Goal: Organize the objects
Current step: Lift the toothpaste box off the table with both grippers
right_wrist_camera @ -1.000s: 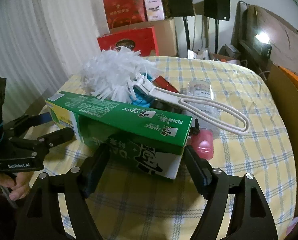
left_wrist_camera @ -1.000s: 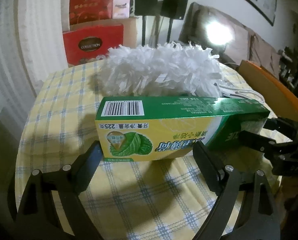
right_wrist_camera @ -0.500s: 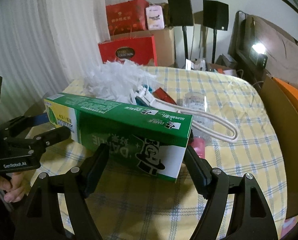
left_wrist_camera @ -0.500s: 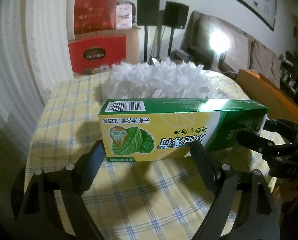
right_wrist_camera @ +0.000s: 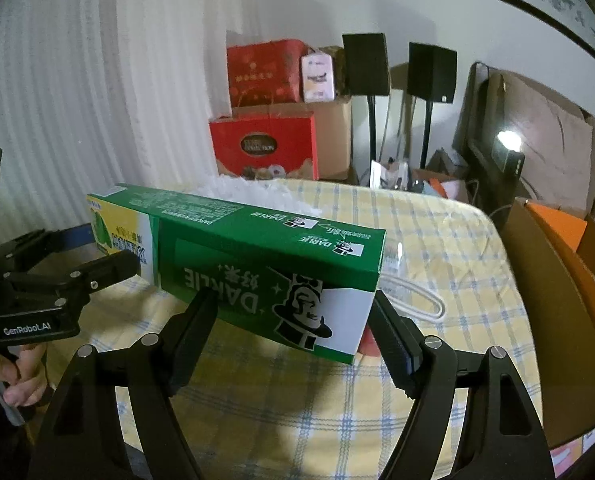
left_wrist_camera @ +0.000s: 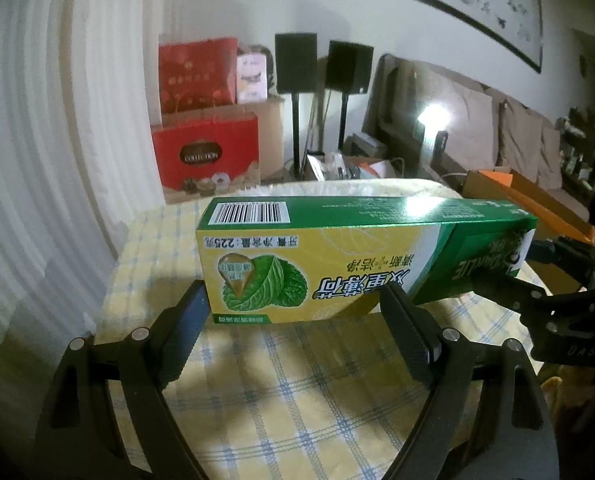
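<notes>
Carton (left_wrist_camera: 337,264), toothpaste, long green-and-yellow card: light, stiff, crushable, glossy; held clear above checked surface (left_wrist_camera: 297,392), left hand-held gripper (left_wrist_camera: 293,312) and right hand-held gripper (right_wrist_camera: 293,316) each clamping one end.

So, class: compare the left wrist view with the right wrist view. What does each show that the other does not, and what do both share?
Only the left wrist view shows the barcode and the leaf picture. Only the right wrist view shows the white duster, its white loop handle and a hand. Both show the green toothpaste box, held at either end by the left tool and the right tool, above the checked tablecloth.
</notes>
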Demonstrator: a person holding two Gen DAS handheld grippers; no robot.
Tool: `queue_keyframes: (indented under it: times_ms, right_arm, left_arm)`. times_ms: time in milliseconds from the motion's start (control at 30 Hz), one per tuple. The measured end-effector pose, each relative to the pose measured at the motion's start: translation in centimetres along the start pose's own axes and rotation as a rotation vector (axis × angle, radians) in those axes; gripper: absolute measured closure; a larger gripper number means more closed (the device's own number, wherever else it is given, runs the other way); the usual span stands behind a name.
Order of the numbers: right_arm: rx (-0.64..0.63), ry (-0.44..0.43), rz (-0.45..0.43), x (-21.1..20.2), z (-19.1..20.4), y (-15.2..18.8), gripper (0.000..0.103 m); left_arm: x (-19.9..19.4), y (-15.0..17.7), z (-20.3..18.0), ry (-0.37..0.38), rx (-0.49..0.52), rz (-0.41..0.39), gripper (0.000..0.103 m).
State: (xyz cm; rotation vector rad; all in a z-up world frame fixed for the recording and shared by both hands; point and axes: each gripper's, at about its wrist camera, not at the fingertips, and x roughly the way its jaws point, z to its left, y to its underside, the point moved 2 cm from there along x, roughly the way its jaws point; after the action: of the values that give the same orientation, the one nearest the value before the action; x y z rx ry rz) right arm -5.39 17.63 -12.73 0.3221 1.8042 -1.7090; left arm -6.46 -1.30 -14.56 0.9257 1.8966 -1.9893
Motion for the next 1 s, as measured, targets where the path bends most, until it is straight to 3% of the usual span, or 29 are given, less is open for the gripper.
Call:
queue_keyframes:
  times_ms: [500, 1000]
  right_arm:
    - [-0.1, 0.047, -0.122, -5.3, 1.4, -1.7, 0.025]
    - [-0.103, 0.017, -0.273, -11.1, 0.8, -4.2, 0.025]
  left_arm:
    - [-5.5, -2.2, -1.3, -0.008, 0.008, -0.132, 0.018]
    - [-10.4, -4.4, -4.0, -0.06, 0.04, -0.245, 0.018]
